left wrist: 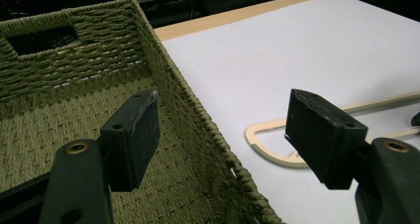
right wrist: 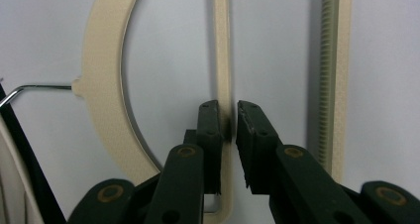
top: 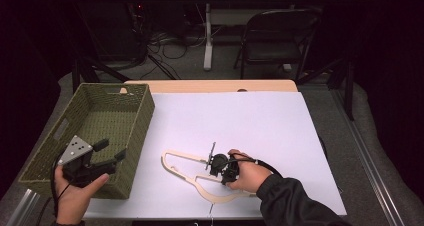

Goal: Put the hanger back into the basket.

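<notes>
My right gripper (right wrist: 228,122) has its jaws clenched on the thin inner bar of the cream clothes hanger (top: 186,172), lying flat on the white surface (top: 250,121) at 6 o'clock. My left gripper (top: 111,151) waits released over the woven basket (top: 100,118), probably its destination.

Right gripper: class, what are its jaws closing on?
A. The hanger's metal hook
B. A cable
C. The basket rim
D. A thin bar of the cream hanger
D: in the right gripper view the jaws flank a thin bar of the hanger, right gripper.
</notes>
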Motion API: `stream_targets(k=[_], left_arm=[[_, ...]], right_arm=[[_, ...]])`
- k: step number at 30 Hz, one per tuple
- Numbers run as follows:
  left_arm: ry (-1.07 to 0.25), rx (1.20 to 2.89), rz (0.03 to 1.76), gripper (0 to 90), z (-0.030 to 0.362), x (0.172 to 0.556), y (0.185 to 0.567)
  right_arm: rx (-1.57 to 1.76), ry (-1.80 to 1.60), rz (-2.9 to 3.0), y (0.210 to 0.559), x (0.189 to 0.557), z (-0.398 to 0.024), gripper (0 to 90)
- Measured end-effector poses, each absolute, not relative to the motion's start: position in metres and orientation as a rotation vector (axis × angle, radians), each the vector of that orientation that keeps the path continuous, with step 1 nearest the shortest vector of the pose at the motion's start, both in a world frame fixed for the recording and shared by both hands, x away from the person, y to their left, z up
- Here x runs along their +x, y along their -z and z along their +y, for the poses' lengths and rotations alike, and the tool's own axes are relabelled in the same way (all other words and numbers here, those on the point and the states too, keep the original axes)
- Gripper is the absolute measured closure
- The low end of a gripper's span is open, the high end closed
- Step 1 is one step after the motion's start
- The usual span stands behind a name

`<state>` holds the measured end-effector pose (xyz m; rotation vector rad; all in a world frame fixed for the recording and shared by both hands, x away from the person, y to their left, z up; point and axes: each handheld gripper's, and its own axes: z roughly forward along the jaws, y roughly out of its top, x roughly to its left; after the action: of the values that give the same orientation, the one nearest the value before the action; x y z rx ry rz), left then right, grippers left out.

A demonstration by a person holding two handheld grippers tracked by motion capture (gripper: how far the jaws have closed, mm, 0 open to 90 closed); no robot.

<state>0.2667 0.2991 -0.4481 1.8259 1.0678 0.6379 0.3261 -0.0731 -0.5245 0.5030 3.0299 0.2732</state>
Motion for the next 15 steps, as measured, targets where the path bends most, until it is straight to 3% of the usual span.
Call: stream_targets(k=[15], left_arm=[[-0.635,1.83,1.06,29.3,0.2971,0.2663,0.4477]], right_arm=[[0.491,-0.244,3.04,0.5275,0.3263,-0.071,82.9]])
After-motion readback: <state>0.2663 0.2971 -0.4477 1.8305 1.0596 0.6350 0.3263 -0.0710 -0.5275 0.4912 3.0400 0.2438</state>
